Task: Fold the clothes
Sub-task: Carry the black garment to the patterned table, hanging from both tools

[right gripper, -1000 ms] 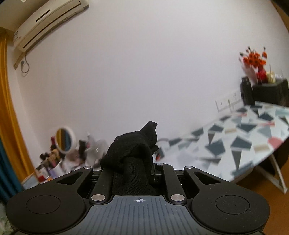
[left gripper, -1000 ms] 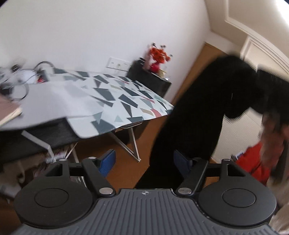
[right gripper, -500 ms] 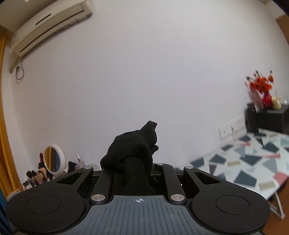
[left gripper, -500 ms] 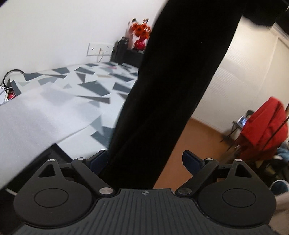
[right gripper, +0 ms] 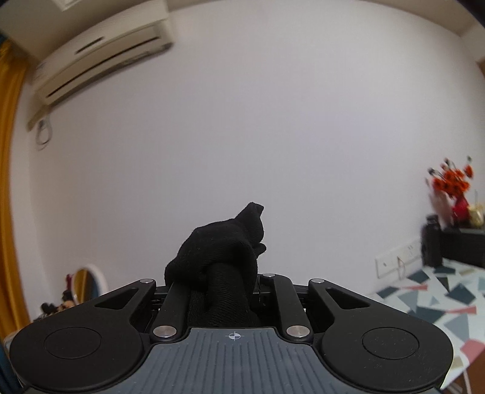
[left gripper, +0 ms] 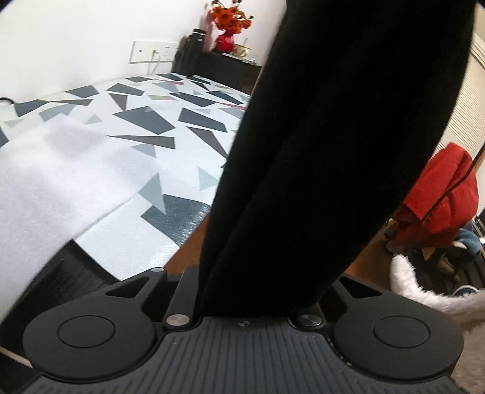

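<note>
Hanging down the middle of the left wrist view, the black garment fills most of the frame and runs out past the top edge, so its upper end and overall shape cannot be made out. Its lower end drops between the fingers of the left hand-held gripper, which look drawn in against the cloth, though the fingertips themselves are buried behind the fabric. Behind the garment, the bench with its grey triangle pattern is partly covered by a white sheet on the left, and the garment hides the bench's right side. A red vase of orange flowers stands on a dark cabinet beyond the bench, blurred. A red jacket shows at the right, cut off by the garment, with white fluffy material at the lower right edge. In the right wrist view, the right hand-held gripper is clamped on a bunched knot of the same black garment, which rises above the fingers and hides the tips. An air conditioner sits high on the white wall.
</note>
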`<act>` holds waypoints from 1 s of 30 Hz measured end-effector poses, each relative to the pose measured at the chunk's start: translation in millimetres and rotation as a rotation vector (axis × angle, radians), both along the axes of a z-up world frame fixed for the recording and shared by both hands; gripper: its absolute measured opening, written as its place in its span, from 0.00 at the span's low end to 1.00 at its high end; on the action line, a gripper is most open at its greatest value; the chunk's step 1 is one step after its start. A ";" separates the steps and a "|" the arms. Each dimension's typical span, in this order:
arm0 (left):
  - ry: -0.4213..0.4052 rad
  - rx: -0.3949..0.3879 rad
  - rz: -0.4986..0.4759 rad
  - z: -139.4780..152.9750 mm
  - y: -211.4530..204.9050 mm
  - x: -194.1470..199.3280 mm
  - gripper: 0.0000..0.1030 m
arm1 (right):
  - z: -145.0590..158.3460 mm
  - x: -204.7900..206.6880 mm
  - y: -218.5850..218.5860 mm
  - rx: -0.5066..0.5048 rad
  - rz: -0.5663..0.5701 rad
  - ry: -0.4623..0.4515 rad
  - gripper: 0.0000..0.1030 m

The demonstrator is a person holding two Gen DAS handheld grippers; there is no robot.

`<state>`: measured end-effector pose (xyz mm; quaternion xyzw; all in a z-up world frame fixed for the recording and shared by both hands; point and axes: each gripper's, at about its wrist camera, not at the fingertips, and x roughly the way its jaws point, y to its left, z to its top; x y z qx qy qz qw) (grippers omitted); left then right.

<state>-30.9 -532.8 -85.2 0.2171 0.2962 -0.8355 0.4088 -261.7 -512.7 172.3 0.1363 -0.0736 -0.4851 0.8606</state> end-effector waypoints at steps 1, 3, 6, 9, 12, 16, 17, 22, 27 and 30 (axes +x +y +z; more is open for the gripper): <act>0.003 0.008 0.016 1.4 1.4 3.7 0.13 | -4.0 -5.4 -7.2 0.010 -0.016 -0.005 0.12; 0.027 0.042 0.056 4.0 5.2 14.8 0.12 | -12.7 -14.8 -19.2 0.033 -0.055 0.003 0.13; 0.059 0.072 0.106 7.8 11.1 28.0 0.12 | -32.7 -34.7 -37.5 0.104 -0.082 -0.022 0.13; 0.076 0.092 0.155 10.5 16.0 36.8 0.12 | -54.1 -49.3 -52.1 0.166 -0.080 -0.037 0.13; 0.062 0.106 0.201 9.4 18.9 35.6 0.12 | -67.6 -52.5 -67.5 0.195 -0.043 -0.047 0.13; 0.038 0.130 0.266 6.9 20.8 26.5 0.12 | -74.8 -60.0 -83.2 0.186 0.022 -0.038 0.13; 0.032 0.132 0.284 7.0 21.3 23.3 0.12 | -74.1 -62.8 -87.9 0.178 0.039 -0.032 0.13; -0.008 0.112 0.400 14.3 22.5 1.2 0.12 | -82.7 -91.5 -120.2 0.157 0.160 -0.019 0.13; 0.018 0.076 0.597 30.4 23.9 -31.2 0.12 | -102.7 -119.4 -160.9 0.178 0.274 0.101 0.14; 0.042 0.042 0.681 43.5 26.5 -54.1 0.12 | -127.6 -126.3 -182.7 0.219 0.337 0.212 0.14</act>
